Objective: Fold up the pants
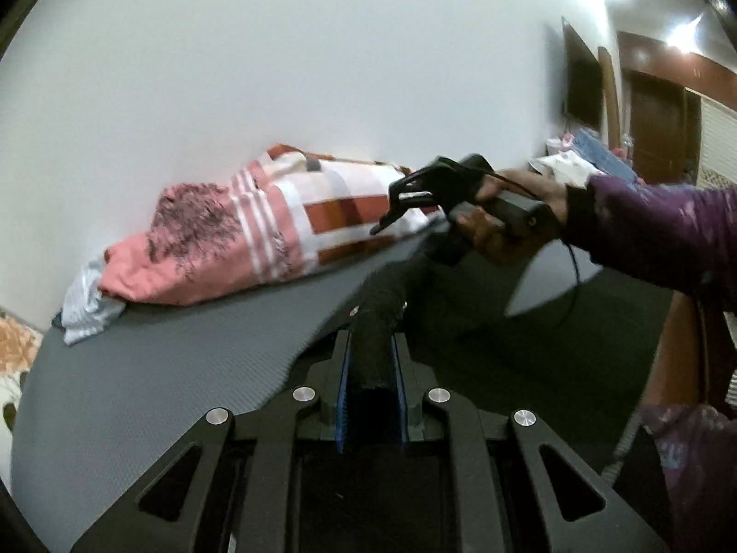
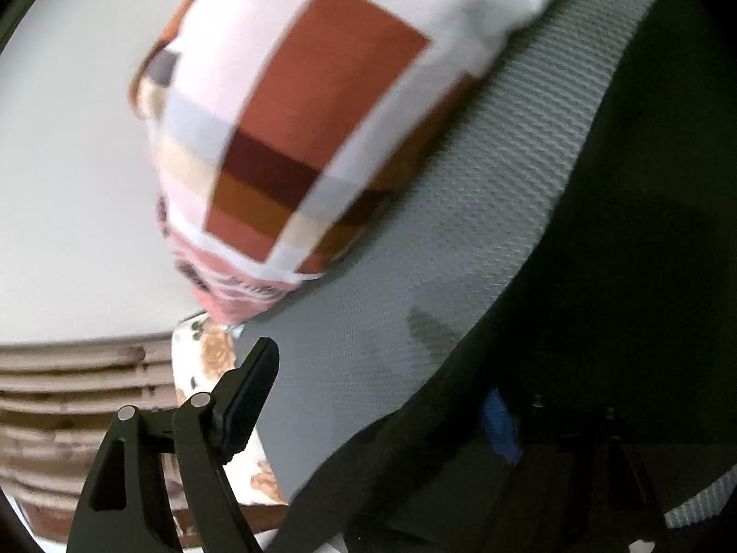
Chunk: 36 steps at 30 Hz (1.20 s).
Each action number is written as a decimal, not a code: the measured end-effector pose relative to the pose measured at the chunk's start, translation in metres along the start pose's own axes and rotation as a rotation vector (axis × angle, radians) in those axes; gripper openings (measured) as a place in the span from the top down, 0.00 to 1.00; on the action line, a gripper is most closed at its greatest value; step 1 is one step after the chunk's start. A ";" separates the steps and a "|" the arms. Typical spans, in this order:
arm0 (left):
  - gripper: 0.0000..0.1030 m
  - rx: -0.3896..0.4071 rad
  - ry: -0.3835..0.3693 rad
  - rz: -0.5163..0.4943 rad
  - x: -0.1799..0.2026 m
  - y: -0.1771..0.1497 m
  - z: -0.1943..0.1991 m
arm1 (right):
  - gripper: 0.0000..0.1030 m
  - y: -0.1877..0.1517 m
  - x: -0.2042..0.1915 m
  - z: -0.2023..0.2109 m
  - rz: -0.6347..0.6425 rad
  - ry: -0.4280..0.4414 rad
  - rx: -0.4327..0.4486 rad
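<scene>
Pants (image 1: 382, 322), dark, are clamped in the left gripper (image 1: 371, 382) over the grey mat (image 1: 161, 368); the right gripper (image 1: 405, 202) hovers beyond them, spread wide.

**Pants Between the Fingers, Laundry Pile by the Wall**

In the left wrist view, the pants (image 1: 377, 322) run forward out of the left gripper (image 1: 371, 391), clamped between its two fingers, and spread across the mat (image 1: 161, 368) toward the right. Behind them, a pile of clothes (image 1: 258, 226) lies on the mat against the wall (image 1: 299, 69). The right gripper (image 1: 405, 202) hangs above the pants, just before the pile's right end. From the right wrist, the pants lie right of the mat.
</scene>
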State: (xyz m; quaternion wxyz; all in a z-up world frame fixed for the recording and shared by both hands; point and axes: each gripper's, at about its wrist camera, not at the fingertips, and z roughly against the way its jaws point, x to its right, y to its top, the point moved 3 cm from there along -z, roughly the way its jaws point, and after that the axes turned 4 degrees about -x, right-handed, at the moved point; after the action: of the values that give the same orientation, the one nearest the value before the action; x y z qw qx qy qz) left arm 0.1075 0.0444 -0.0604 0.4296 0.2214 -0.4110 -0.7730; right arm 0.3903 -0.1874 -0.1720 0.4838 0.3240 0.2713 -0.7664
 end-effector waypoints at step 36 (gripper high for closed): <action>0.84 -0.239 0.067 0.161 0.012 -0.120 0.061 | 0.95 -0.323 0.149 0.067 0.059 -0.040 0.145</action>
State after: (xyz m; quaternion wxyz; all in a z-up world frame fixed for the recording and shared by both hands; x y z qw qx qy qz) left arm 0.0004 0.0971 -0.1250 0.5269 0.1606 -0.3179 -0.7717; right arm 0.0299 -0.1961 -0.2091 0.4869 0.3505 0.1957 -0.7757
